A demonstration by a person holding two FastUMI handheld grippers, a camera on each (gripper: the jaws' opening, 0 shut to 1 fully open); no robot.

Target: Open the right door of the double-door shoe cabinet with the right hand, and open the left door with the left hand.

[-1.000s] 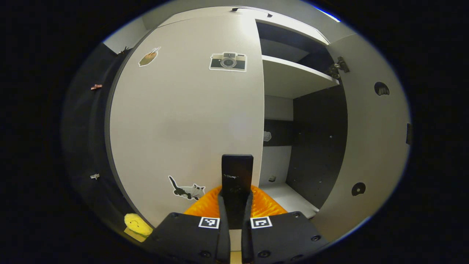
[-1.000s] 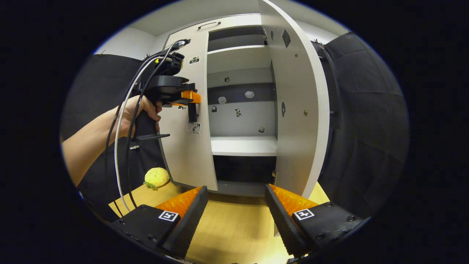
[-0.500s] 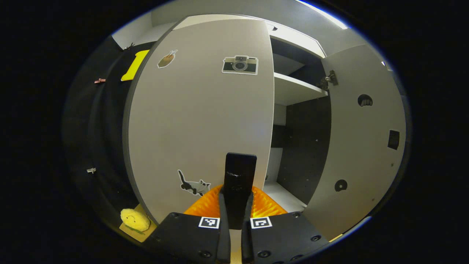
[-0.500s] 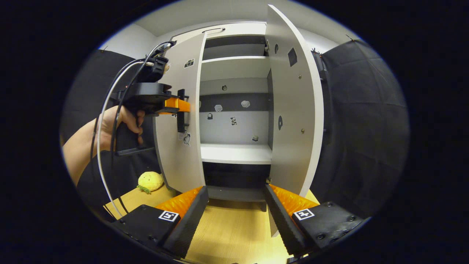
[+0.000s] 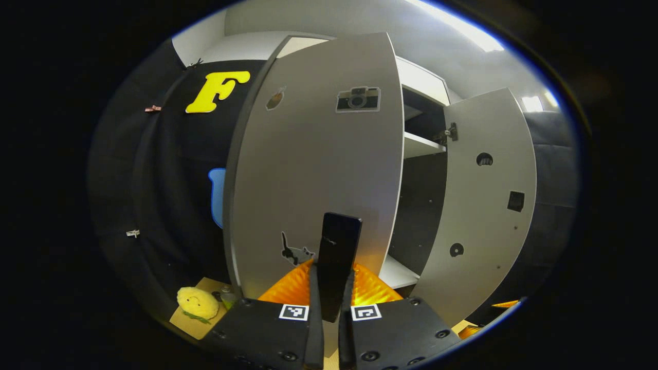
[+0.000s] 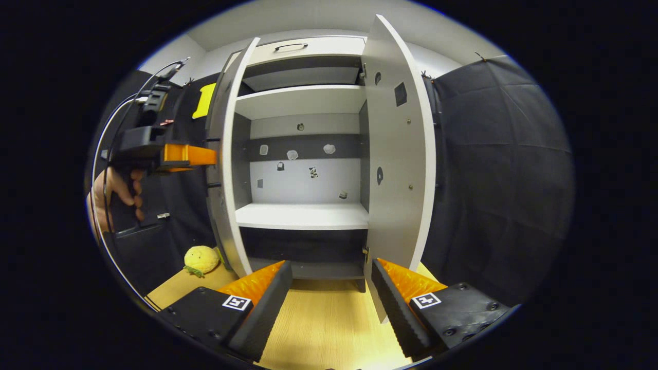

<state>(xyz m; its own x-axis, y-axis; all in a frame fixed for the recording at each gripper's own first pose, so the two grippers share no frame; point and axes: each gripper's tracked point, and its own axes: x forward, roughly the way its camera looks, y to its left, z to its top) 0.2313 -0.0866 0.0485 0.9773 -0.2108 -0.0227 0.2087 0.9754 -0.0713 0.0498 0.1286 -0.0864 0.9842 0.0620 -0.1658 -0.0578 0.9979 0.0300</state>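
The pale shoe cabinet (image 6: 303,100) stands with both doors swung out. In the left gripper view, my left gripper (image 5: 331,281) is shut on the left door's upright black handle (image 5: 337,246); the left door (image 5: 313,169) carries camera and cat stickers. The right door (image 5: 483,205) stands wide beyond it. In the right gripper view the left door (image 6: 222,169) is seen nearly edge-on, with the left gripper (image 6: 209,155), held by a hand (image 6: 115,192), at its outer face. The right door (image 6: 398,164) stands open, and my right gripper (image 6: 331,288) is open and away from it, holding nothing.
A yellow plush toy (image 6: 200,258) lies on the wooden surface (image 6: 324,324) by the cabinet's left foot, also the plush toy (image 5: 197,303). White shelves (image 6: 303,216) cross the cabinet's inside. Black cloth walls flank both sides. Cables (image 6: 105,139) trail from the left gripper.
The left door has swung further outward with my left gripper shut on its handle, and the hand moved left with it. My right gripper stays open; the right door stands as before.
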